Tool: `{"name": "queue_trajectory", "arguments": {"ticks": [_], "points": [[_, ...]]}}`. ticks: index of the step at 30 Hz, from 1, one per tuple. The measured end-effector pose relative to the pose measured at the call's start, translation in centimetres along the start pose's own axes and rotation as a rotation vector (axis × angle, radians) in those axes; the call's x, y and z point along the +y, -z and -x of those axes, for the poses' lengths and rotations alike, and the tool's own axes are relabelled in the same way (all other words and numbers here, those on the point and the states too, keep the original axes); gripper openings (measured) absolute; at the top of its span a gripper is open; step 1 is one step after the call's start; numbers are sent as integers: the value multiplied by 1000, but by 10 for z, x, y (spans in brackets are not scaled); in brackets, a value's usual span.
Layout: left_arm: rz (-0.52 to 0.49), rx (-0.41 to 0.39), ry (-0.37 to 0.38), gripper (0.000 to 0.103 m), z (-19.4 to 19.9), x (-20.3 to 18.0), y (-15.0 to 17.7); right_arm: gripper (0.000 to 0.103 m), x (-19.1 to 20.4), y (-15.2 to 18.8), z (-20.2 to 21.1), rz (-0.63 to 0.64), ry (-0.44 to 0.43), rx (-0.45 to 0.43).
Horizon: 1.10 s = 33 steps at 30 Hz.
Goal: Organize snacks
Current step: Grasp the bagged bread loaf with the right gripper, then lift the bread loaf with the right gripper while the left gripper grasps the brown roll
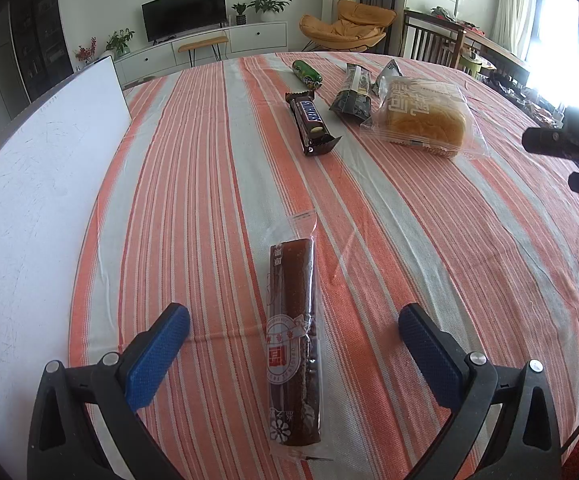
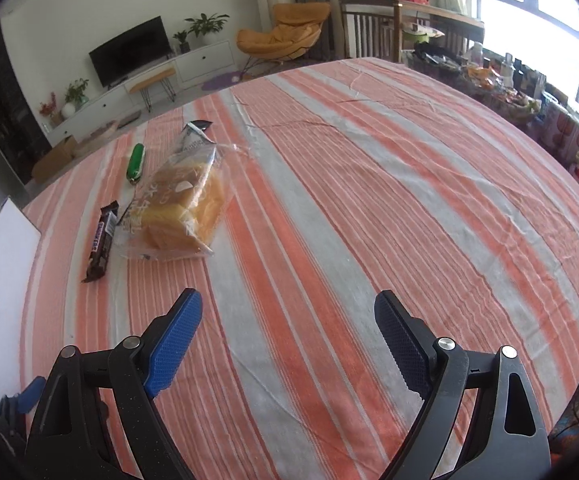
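Observation:
A long brown snack roll in clear wrap (image 1: 294, 340) lies lengthwise on the striped cloth, between the fingers of my open left gripper (image 1: 294, 318), which hovers over it without touching. Farther off lie a Snickers bar (image 1: 310, 121), a green packet (image 1: 307, 75), a dark packet (image 1: 351, 94) and a bagged bread loaf (image 1: 423, 118). My right gripper (image 2: 288, 316) is open over bare cloth with nothing between its fingers. In the right wrist view the bread loaf (image 2: 183, 210), Snickers bar (image 2: 102, 236) and green packet (image 2: 136, 162) sit to its far left.
A white board (image 1: 29, 200) lies along the table's left side, also seen as the white board (image 2: 1, 256). The striped tablecloth (image 2: 369, 200) stretches to the right. Chairs, a TV unit and cluttered shelves stand beyond the table.

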<state>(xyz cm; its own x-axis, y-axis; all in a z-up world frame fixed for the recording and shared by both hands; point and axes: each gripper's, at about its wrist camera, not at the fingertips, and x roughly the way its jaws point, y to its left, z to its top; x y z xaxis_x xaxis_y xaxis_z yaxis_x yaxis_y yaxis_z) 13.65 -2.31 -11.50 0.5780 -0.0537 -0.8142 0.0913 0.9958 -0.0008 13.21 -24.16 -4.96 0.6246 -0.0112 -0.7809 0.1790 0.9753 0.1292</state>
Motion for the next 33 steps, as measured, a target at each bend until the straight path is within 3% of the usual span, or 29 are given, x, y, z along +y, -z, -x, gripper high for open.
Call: {"name": "queue_trajectory", "arguments": {"ticks": [6,9,12,14,15,23,28,30,31,33], "points": [[0,0,0,103,-1,0,0,90,76,-64,-55,76,-26,161],[0,0,0,103,-1,0,0,90,98,-68,-90,82,39,231],[0,0,0,103,-1,0,0,89,95,-64,-110,25,37,280],[0,0,0,103,-1,0,0,83,83,-59,-107,-14,-5,245],[0,0,0,103,-1,0,0,76,77,-56,-103,-9,-38,220],[0,0,0,103,-1,1,0,74,12,-6,-22,38,-110,134],[0,0,0,103,-1,1,0,74,-4,55,16,17,-103,74],[0,0,0,103,0,1,1,74,-1,72,18,48,-52,27],[0,0,0,103,-1,1,0,74,1,80,22,62,-33,-22],[0,0,0,103,0,1,1,74,2,78,24,56,-27,-28]]}}
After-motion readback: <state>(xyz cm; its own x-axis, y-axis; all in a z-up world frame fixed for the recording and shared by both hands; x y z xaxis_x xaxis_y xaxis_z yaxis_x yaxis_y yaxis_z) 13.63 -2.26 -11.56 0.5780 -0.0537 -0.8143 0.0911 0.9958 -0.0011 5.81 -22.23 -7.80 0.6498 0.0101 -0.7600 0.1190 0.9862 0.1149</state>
